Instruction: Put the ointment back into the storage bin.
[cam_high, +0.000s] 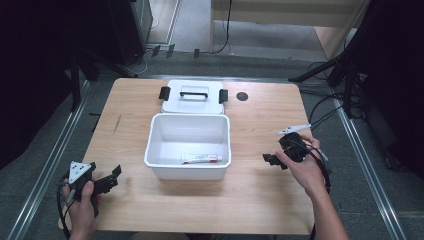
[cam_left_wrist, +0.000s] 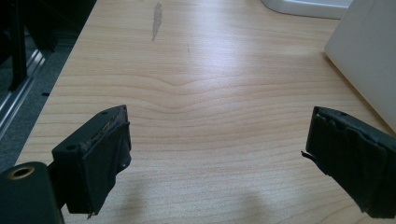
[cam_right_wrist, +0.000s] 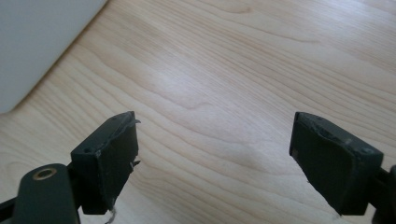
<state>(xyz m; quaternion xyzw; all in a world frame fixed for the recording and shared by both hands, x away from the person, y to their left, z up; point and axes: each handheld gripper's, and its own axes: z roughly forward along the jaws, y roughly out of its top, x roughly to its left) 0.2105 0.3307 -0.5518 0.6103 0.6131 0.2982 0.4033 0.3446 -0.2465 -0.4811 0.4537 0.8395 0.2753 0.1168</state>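
An open white plastic bin (cam_high: 187, 172) stands at the middle of the wooden table (cam_high: 250, 200). A white tube with red print (cam_high: 201, 158) lies flat on its floor near the front wall. The bin's lid (cam_high: 193, 97), with a black handle and black clips, lies flat just behind it. My left gripper (cam_high: 114, 178) rests at the front left corner, open and holding nothing, seen wide apart in the left gripper view (cam_left_wrist: 217, 135). My right gripper (cam_high: 270, 160) hovers low to the right of the bin, pointing at it, open and holding nothing (cam_right_wrist: 215, 135).
The bin's side wall (cam_left_wrist: 369, 56) rises at the right of the left gripper view, and its other wall (cam_right_wrist: 37, 42) at the upper left of the right gripper view. A dark round hole (cam_high: 242, 96) marks the table's back. Cables (cam_high: 325, 107) lie on the floor right.
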